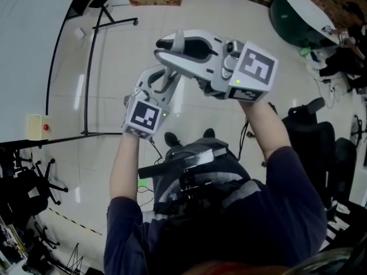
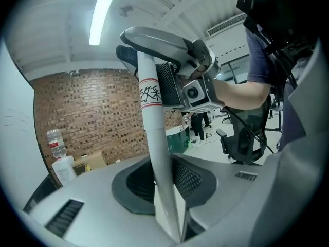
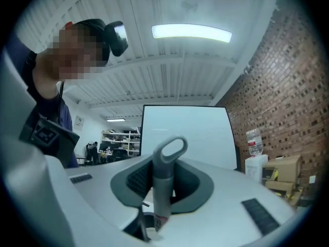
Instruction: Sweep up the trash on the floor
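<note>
Both clamped on one handle [image 2: 154,153]: left gripper [image 1: 163,74] mid-pole, right gripper [image 1: 163,47] beyond at looped end; floor [image 1: 114,56] well below.

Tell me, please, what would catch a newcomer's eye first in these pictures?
Two claws fill the middle of the head view, close to the camera: the left claw and, just above it, the right claw. The left claw is shut on a white pole with red rings, and the right claw is shut on a grey looped handle. A brick wall stands in the background of both gripper views.
</note>
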### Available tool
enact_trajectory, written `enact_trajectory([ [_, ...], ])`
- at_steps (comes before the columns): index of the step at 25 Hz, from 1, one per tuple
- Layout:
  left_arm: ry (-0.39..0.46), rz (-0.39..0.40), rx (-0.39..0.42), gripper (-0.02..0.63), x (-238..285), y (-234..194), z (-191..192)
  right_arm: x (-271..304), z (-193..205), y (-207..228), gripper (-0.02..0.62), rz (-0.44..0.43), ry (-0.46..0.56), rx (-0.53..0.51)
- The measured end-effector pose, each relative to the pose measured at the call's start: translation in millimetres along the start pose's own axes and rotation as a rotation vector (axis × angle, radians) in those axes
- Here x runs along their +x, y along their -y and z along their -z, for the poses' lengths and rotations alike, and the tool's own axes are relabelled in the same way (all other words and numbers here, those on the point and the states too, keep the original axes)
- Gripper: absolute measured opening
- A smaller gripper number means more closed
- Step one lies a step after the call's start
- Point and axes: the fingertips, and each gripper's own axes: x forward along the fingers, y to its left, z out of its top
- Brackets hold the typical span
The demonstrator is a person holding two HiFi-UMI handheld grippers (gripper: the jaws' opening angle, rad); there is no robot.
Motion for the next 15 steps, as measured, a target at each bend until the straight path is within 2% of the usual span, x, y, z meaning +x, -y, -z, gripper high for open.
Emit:
enact_trajectory([
  [3,-0.040,-0.024,0.002,0.070,29.3,7.2,-15.5,-30.1,-9.3,10.6,0.084,0.012,0.009,-0.051],
  [7,-0.094,-0.099,-0.031,0.063,79.7,33.5,-37.6,-95.4,-21.3,16.6,0.084,0.012,0.056,-0.099],
  [11,-0.110,-0.133,0.028,0.063,128.7,50.9,-68.7,-153.2,-35.6,29.4,0.086,0.017,0.094,-0.158],
  [15,-0.119,-0.136,0.065,0.062,143.3,50.9,-79.4,-164.4,-40.0,37.1,0.086,0.048,0.102,-0.204],
])
